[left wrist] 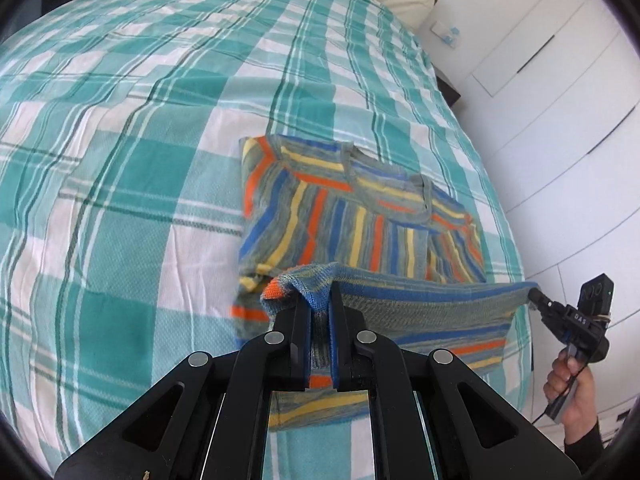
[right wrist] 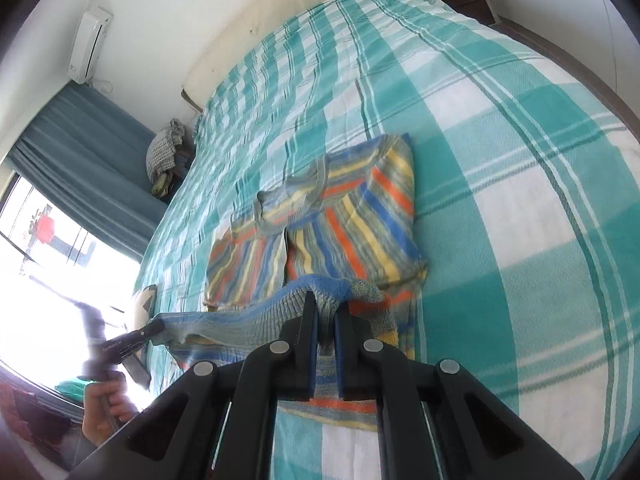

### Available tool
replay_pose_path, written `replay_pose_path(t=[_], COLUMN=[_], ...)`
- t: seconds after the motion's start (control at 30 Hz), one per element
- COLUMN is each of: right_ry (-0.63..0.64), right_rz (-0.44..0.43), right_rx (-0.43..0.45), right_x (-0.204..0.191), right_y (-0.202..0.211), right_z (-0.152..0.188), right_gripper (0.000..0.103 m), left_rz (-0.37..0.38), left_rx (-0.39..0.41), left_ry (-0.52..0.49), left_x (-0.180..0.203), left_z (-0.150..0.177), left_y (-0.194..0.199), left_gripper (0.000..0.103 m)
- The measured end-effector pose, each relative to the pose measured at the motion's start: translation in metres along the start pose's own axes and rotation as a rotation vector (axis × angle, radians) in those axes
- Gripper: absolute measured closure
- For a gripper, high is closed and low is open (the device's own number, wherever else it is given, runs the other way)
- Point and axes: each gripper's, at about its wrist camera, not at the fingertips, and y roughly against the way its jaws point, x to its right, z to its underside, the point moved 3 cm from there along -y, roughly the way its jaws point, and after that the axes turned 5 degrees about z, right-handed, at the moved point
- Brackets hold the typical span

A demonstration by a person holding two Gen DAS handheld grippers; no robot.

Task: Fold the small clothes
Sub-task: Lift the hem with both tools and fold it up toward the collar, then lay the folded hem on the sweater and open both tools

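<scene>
Here, low in both frames, each gripper, left (left wrist: 320, 300) and right (right wrist: 326, 312), clenches a hem corner of the striped sweater (left wrist: 352, 208), stretched taut to fold it over.

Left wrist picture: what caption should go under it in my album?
Two grippers, left and right, lift a striped sweater's hem over a checked bedspread.

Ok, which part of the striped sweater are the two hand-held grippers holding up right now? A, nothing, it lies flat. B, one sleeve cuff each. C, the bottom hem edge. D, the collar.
C: the left hand-held gripper and right hand-held gripper each pinch the near hem of the striped sweater, lifted and stretched between them.
</scene>
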Motion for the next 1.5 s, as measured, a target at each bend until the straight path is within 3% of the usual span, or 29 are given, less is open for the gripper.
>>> replay_pose_path(t=[0.17,0.23,0.27,0.3,0.33,0.4,0.47,0.57,0.67,0.73,0.77,0.83,0.9,0.93,0.97,1.03,1.13,1.17,1.2,1.23,1.27,1.3,1.33,1.4,1.47,1.5], right_ry=[-0.059,-0.112,-0.147,-0.182,-0.219,-0.259,-0.212,-0.033,0.166,0.216,0.228,0.246,0.248,0.227,0.202,0.210,0.373,0.424,0.456,0.466,0.452,0.414,0.371,0.313,0.258,0.234], right_rz=[0.054,0.008,0.004,0.033,0.048,-0.008,-0.053,-0.122,-0.119,-0.089,-0.045,0.070,0.185,0.209,0.174,0.085,0.069,0.089,0.129,0.194,0.266,0.273,0.264,0.325,0.299,0.299], right_rx=[0.020,0.022,0.020,0.029,0.044,0.083,0.083,-0.059,-0.275,-0.424,-0.444,-0.324,-0.144,-0.074,-0.036,-0.045,-0.121,-0.158,-0.205,-0.263,-0.307,-0.304,-0.257,-0.219,-0.158,-0.128], right_x=[0.018,0.030,0.037,0.045,0.051,0.056,0.049,0.018,-0.022,-0.039,-0.043,-0.048,-0.053,-0.054,-0.057,-0.064,-0.074,-0.070,-0.060,-0.043,-0.018,0.001,0.012,0.023,0.025,0.024], right_y=[-0.074,-0.108,-0.122,-0.132,-0.137,-0.131,-0.118,-0.108,-0.129,-0.169,-0.189,-0.213,-0.210,-0.200,-0.186,-0.160,-0.130,-0.124,-0.121,-0.119,-0.111,-0.097,-0.077,-0.042,-0.013,-0.001], right_z=[-0.078,-0.098,-0.106,-0.111,-0.115,-0.121,-0.125,-0.115,-0.087,-0.072,-0.071,-0.084,-0.101,-0.106,-0.106,-0.094,-0.045,-0.024,-0.002,0.021,0.044,0.059,0.068,0.089,0.109,0.120], right_gripper=[0.096,0.094,0.093,0.083,0.069,0.068,0.068,0.068,0.068,0.068,0.068,0.069,0.067,0.067,0.067,0.066,0.061,0.059,0.059,0.059,0.062,0.071,0.068,0.064,0.057,0.049], left_rz=[-0.069,-0.104,-0.137,-0.157,-0.155,-0.107,-0.069,0.039,0.118,0.053,-0.003,-0.080,-0.069,-0.029,0.013,0.003,-0.147,-0.229,-0.274,-0.247,-0.224,-0.252,-0.283,-0.283,-0.285,-0.286], left_rx=[-0.002,-0.012,-0.019,-0.011,0.022,0.084,0.093,0.010,-0.162,-0.182,-0.159,-0.091,-0.031,-0.013,-0.006,-0.011,-0.100,-0.154,-0.190,-0.173,-0.136,-0.116,-0.094,-0.043,-0.006,0.005], left_ry=[-0.003,0.019,0.054,0.094,0.129,0.155,0.096,-0.071,-0.179,-0.198,-0.181,-0.102,0.000,0.020,-0.003,-0.124,-0.264,-0.258,-0.222,-0.168,-0.112,-0.078,-0.067,-0.055,-0.039,-0.042], left_x=[-0.009,-0.019,-0.028,-0.037,-0.045,-0.052,-0.044,-0.010,0.023,0.029,0.026,0.014,0.001,0.001,0.004,0.015,0.007,-0.008,-0.024,-0.037,-0.045,-0.048,-0.048,-0.040,-0.028,-0.020], left_z=[-0.061,-0.079,-0.086,-0.092,-0.098,-0.102,-0.097,-0.074,-0.054,-0.059,-0.068,-0.085,-0.089,-0.084,-0.074,-0.039,0.030,0.051,0.068,0.081,0.090,0.099,0.109,0.127,0.143,0.150], left_y=[-0.067,-0.091,-0.098,-0.099,-0.094,-0.074,-0.057,-0.050,-0.090,-0.126,-0.140,-0.148,-0.133,-0.121,-0.108,-0.086,-0.076,-0.078,-0.075,-0.064,-0.047,-0.033,-0.019,0.003,0.017,0.021], left_gripper=[0.097,0.091,0.075,0.058,0.054,0.041,0.040,0.038,0.028,0.028,0.030,0.032,0.033,0.033,0.032,0.031,0.035,0.051,0.060,0.059,0.055,0.050,0.044,0.019,0.017,0.017])
